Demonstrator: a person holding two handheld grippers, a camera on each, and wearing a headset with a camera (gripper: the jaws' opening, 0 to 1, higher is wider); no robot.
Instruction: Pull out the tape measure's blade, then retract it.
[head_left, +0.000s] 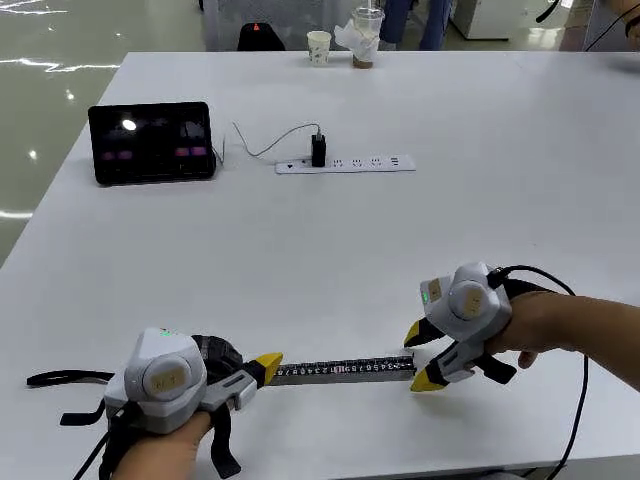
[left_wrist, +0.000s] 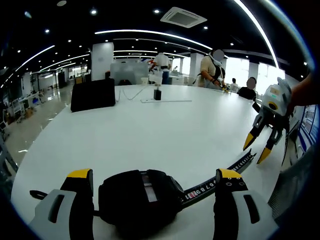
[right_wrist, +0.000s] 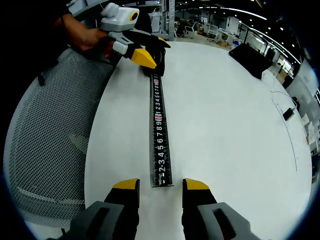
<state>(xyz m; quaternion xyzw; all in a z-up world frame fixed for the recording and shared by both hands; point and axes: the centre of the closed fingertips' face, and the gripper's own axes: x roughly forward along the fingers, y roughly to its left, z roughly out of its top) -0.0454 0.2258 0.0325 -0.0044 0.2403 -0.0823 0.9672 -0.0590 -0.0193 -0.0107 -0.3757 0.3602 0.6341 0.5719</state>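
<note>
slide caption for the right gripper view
Extended tape blade runs from the left gripper to the open right gripper on a white table

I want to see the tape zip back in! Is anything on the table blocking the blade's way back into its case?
Nothing visible is. The blade lies flat on the bare table, running straight from the right gripper to the case between the jaws of the left gripper.

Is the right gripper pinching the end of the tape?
No, the right gripper is open, its jaws apart on either side of the blade tip.
</note>
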